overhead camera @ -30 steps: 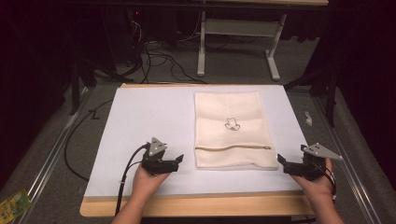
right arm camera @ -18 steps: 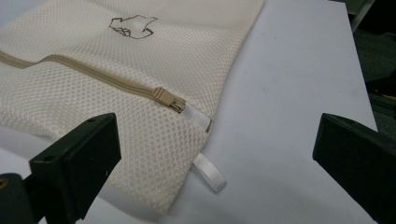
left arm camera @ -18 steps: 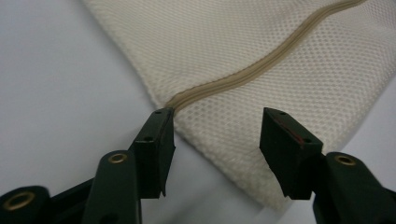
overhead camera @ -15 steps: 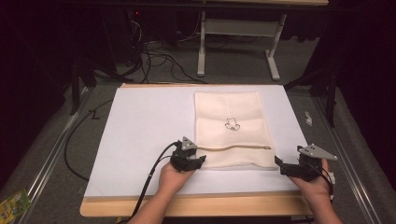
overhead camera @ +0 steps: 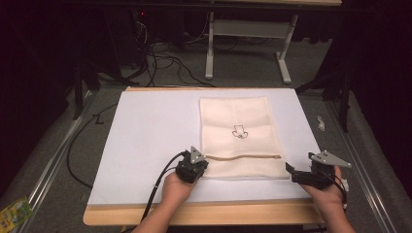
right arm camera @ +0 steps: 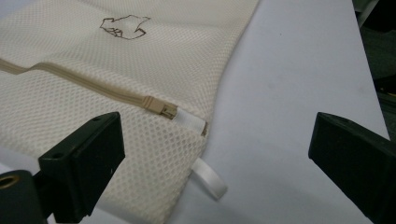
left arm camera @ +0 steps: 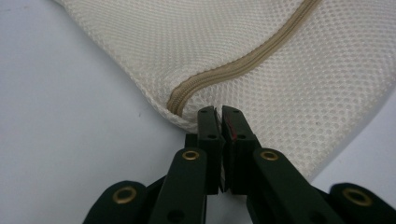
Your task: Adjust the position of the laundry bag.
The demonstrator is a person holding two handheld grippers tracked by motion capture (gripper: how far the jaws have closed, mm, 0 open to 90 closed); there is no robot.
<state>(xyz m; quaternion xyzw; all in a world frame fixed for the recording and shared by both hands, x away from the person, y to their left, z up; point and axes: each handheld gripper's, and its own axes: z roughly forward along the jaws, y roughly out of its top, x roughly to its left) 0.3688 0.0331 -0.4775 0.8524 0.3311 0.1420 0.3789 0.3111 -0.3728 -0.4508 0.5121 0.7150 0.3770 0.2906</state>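
A cream mesh bag with a small black drawing lies flat on the white tabletop, a tan zipper running across near its front end. My left gripper is at the bag's front left edge. In the left gripper view its jaws are pressed together on the hem just beside the zipper's end. My right gripper sits just off the bag's front right corner, open wide. In the right gripper view the zipper pull and a white ribbon loop lie between and ahead of its jaws.
A wooden strip runs along the table's front edge. Left of the bag lies bare white surface. A small white scrap lies right of the table, a yellow-green packet on the floor at lower left. Metal legs and cables stand behind.
My left gripper has travelled right from the bare tabletop to the bag's front left edge and now pinches it. The right gripper has stayed near the bag's right corner.
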